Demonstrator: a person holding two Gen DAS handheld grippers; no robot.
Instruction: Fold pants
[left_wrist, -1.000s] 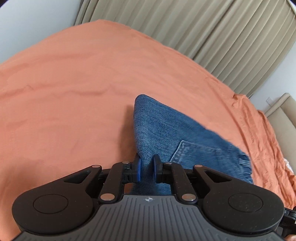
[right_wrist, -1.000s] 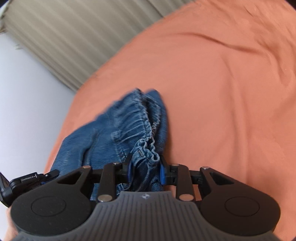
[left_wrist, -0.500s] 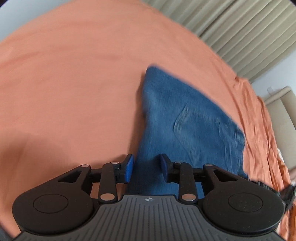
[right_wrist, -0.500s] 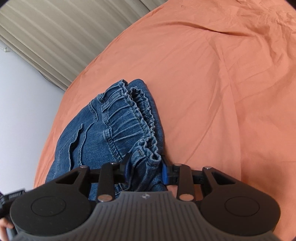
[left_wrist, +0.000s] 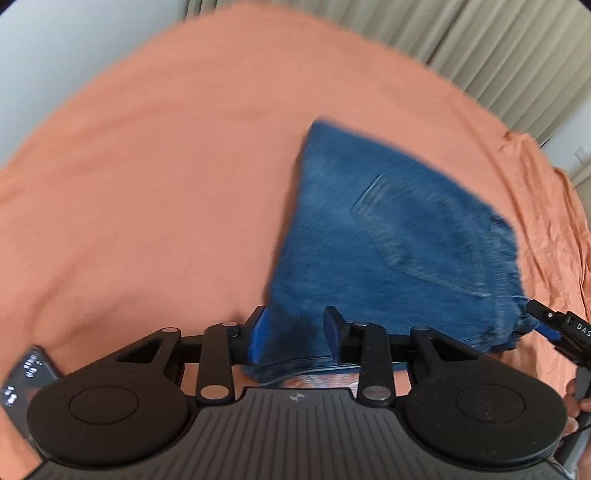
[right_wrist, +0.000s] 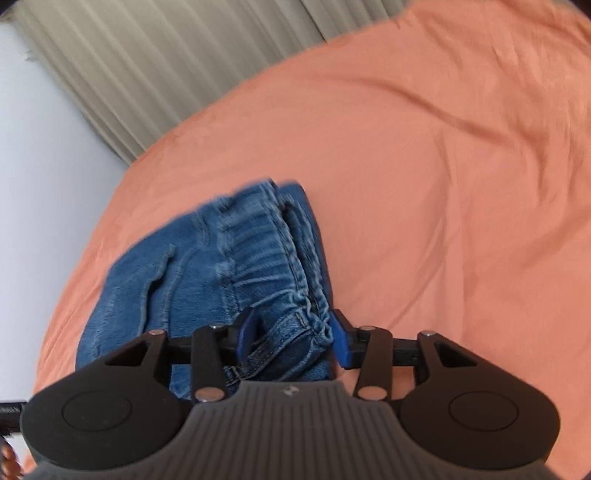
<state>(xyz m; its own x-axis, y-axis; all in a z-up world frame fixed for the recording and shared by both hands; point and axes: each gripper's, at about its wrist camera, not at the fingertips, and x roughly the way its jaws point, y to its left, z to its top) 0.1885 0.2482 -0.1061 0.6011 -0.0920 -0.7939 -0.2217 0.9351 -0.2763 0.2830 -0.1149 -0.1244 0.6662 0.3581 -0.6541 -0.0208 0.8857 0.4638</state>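
Note:
Blue denim pants (left_wrist: 388, 236) lie folded into a compact stack on the orange bed sheet (left_wrist: 147, 184). A back pocket faces up in the left wrist view. The elastic waistband (right_wrist: 266, 251) shows in the right wrist view. My left gripper (left_wrist: 295, 338) is open, its blue pads either side of the near denim edge without pinching it. My right gripper (right_wrist: 291, 338) is open, its pads straddling the waistband corner with gaps on both sides. The right gripper's tip (left_wrist: 554, 325) shows at the right edge of the left wrist view.
Beige pleated curtains (right_wrist: 147, 74) hang behind the bed, beside a white wall (right_wrist: 37, 184). The orange sheet (right_wrist: 443, 184) spreads wide around the pants, with wrinkles at its right side. A dark phone-like object (left_wrist: 22, 376) sits at the lower left.
Both grippers have opened and let go of the pants, which now rest on the sheet. Both have drawn back slightly; the frames are motion-blurred.

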